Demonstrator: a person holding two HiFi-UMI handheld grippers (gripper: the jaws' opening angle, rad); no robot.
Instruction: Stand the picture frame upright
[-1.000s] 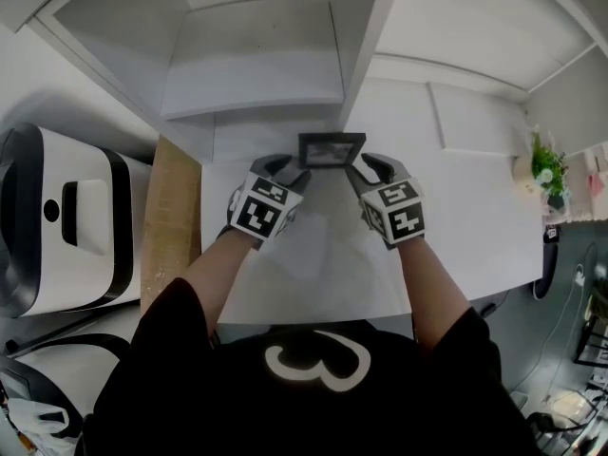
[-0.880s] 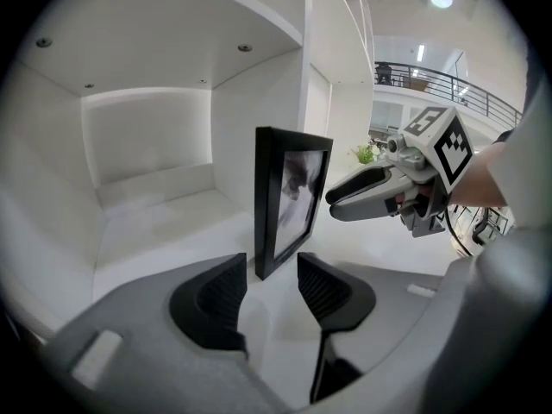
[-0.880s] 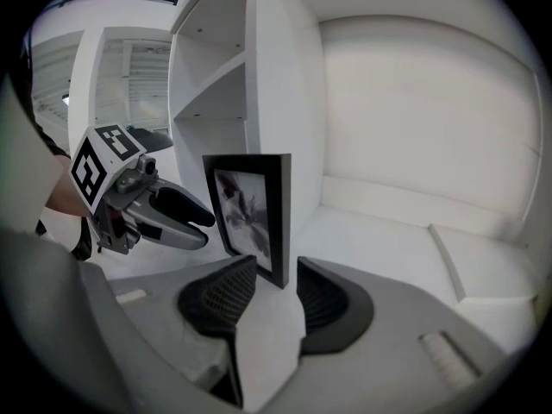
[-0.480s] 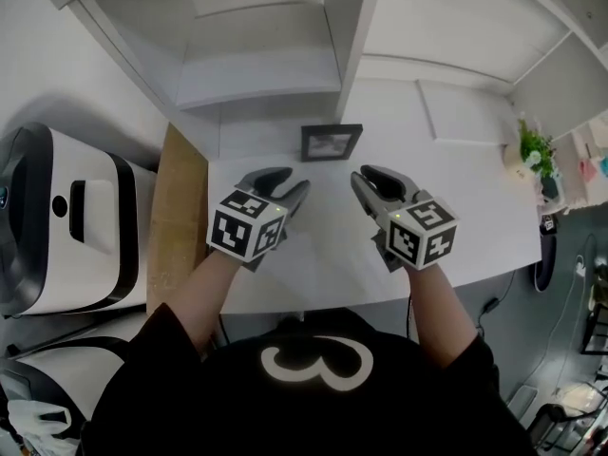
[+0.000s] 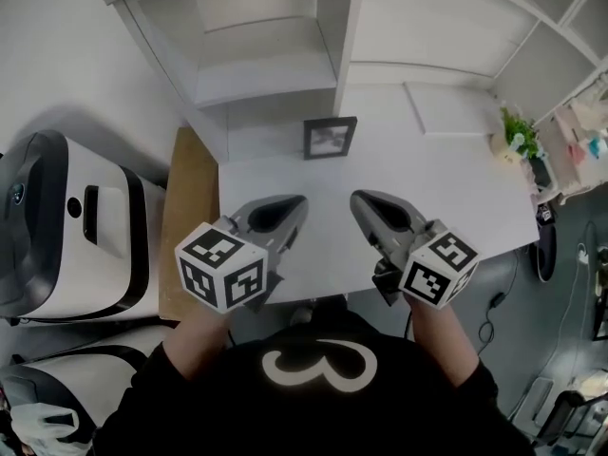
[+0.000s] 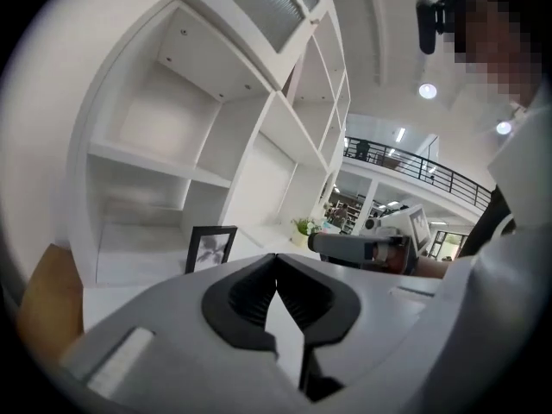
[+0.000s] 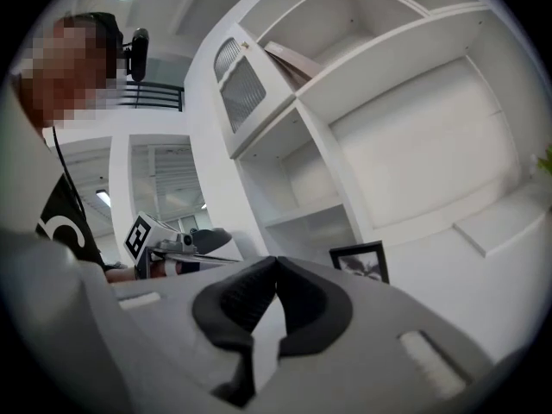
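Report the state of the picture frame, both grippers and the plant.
picture frame: upright on the desk, neither gripper touching it
left gripper: shut, empty
right gripper: shut, empty
potted plant: upright, near the desk's right end

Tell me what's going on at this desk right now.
A person holds a two-jaw gripper in each hand over a white desk. The picture frame stands upright at the back, by the shelf unit, with nothing touching it. The left gripper and right gripper are both shut and empty, so the job looks done.
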